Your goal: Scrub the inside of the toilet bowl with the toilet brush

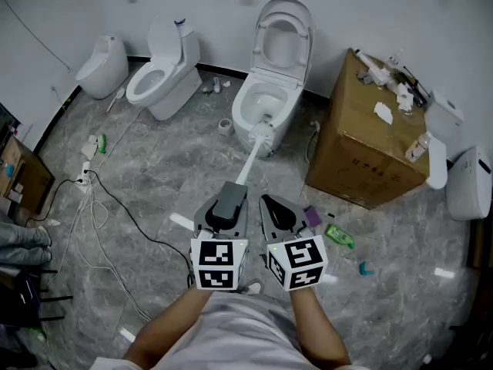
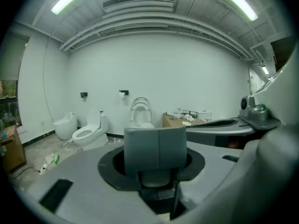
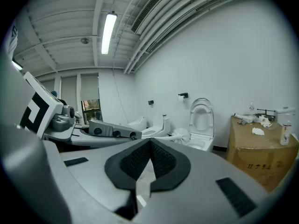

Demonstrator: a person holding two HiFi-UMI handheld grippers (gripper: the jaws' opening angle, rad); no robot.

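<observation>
The open toilet [image 1: 269, 102] stands lid up against the back wall, also seen as the toilet [image 2: 140, 117] and the toilet [image 3: 202, 127]. A white toilet brush [image 1: 250, 156] runs from my left gripper [image 1: 236, 186] up to the bowl, its head [image 1: 262, 135] at the bowl's front rim. My left gripper [image 2: 159, 146] is shut on the handle's end. In the right gripper view the brush head [image 3: 181, 135] shows beside the bowl. My right gripper [image 1: 266, 200] hangs just right of the left one, shut, its pads [image 3: 161, 160] meeting with nothing between them.
A second toilet [image 1: 160, 75] and a small white fixture [image 1: 102, 66] stand at the back left. A cardboard box [image 1: 362, 149] with loose items is right of the toilet. Cables [image 1: 96, 206] trail over the floor at left. A green bottle [image 1: 339, 236] and a tape roll [image 1: 225, 126] lie nearby.
</observation>
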